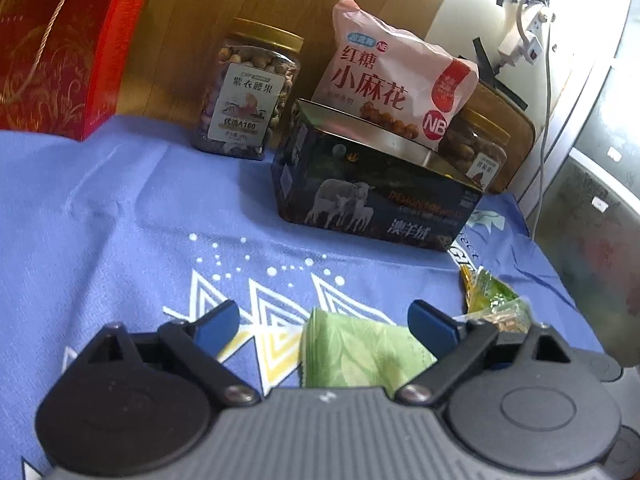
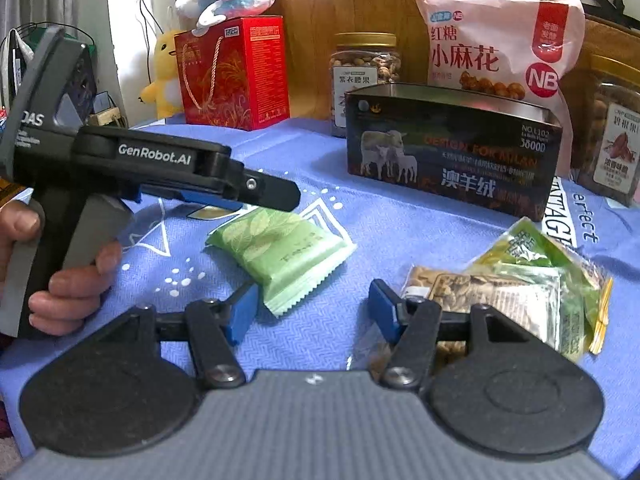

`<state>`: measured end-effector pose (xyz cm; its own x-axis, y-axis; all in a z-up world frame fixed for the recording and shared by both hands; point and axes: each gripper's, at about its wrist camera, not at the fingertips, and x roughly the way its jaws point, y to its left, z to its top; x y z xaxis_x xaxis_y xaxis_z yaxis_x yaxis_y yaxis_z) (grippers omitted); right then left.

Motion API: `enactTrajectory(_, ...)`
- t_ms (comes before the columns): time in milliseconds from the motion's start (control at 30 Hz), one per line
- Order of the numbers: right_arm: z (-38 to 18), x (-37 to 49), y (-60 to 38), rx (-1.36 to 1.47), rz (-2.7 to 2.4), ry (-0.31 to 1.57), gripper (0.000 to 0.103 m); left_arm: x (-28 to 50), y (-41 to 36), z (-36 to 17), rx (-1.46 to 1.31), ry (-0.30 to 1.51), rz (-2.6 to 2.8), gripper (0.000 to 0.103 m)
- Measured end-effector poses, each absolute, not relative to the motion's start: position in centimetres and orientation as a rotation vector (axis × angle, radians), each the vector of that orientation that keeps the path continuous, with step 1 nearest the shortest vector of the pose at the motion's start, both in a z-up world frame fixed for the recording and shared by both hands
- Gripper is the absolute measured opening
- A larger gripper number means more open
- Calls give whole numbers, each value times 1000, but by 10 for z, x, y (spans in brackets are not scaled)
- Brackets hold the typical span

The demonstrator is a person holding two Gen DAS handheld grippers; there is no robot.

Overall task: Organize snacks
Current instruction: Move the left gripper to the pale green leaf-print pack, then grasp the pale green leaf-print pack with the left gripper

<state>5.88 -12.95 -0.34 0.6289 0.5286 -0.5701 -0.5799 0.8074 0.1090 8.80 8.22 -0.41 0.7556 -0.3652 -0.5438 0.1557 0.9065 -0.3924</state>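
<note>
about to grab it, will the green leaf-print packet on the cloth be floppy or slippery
The green packet looks puffy with crimped ends, so probably light and slightly squashy rather than floppy. Its glossy film may slip between pads. Lying flat on the blue cloth, it should slide, not roll.

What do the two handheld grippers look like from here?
Both grippers, left and right, have blue fingers on black linkage arms, round black hubs and a ribbed grey body. Side-on, the left gripper is black with a grey handle and white "GenRobot.AI" lettering. No sleeve visible.
</note>
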Motion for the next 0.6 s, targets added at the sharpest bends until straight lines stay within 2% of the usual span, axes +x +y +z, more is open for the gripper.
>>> enactTrajectory(333, -4, 60, -131, -89, 649, 624, 67, 87, 87, -5, -376, 655, -327, 95)
enactTrajectory(600, -4, 61, -117, -144, 642, 621, 68, 86, 73, -5, -323, 679, -412, 86)
